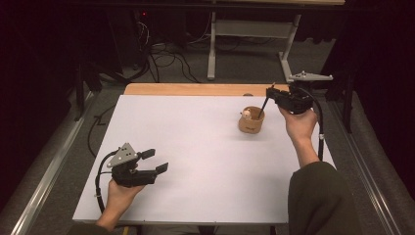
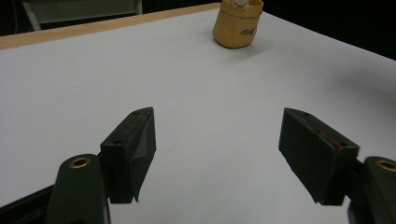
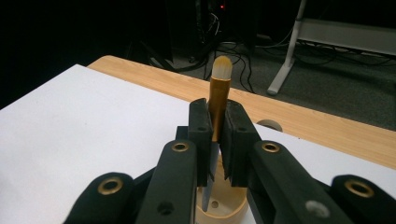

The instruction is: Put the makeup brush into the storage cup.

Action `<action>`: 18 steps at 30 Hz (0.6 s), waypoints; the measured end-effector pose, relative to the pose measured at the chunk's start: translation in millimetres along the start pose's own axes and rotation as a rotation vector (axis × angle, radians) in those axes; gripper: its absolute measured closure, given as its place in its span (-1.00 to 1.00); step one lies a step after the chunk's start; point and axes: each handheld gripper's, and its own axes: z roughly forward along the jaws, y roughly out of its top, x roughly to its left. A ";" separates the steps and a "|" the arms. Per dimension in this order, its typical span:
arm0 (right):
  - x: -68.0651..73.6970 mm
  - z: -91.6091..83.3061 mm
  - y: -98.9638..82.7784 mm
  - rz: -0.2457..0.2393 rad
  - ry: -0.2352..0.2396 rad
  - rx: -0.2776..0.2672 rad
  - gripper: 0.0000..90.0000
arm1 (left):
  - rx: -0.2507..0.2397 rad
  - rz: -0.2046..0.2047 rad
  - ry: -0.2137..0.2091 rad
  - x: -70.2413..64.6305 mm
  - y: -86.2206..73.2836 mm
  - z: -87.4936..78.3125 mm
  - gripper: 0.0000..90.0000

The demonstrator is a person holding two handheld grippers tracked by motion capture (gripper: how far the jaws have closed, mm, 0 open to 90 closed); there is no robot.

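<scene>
Right tool [image 3: 215, 140] clamped on the brush [image 3: 218, 95] over the cup [image 1: 251, 121] at the counter's [image 1: 195, 147] far right, left tool [image 1: 154, 160] wide and idle near left — I'd watch the handle snagging the rim and tipping it.

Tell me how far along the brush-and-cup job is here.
Done: right gripper is shut on the brush, bristles up, handle down over the cup, which already holds something pale. In hand: the brush isn't released yet. Left: letting go. Left gripper waits open over the white mat.
</scene>
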 end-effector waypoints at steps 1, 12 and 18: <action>0.2 0.8 0.2 0.005 -0.001 0.002 0.91 | 0.002 0.002 -0.002 -0.1 0.0 0.2 -0.37; 1.6 12.7 -1.1 -0.007 -0.017 0.033 0.90 | 0.007 0.004 -0.004 -0.4 0.0 0.7 -0.37; -1.0 17.2 -2.5 -0.007 -0.029 0.045 0.90 | 0.004 0.004 -0.005 -0.1 0.1 0.2 -0.37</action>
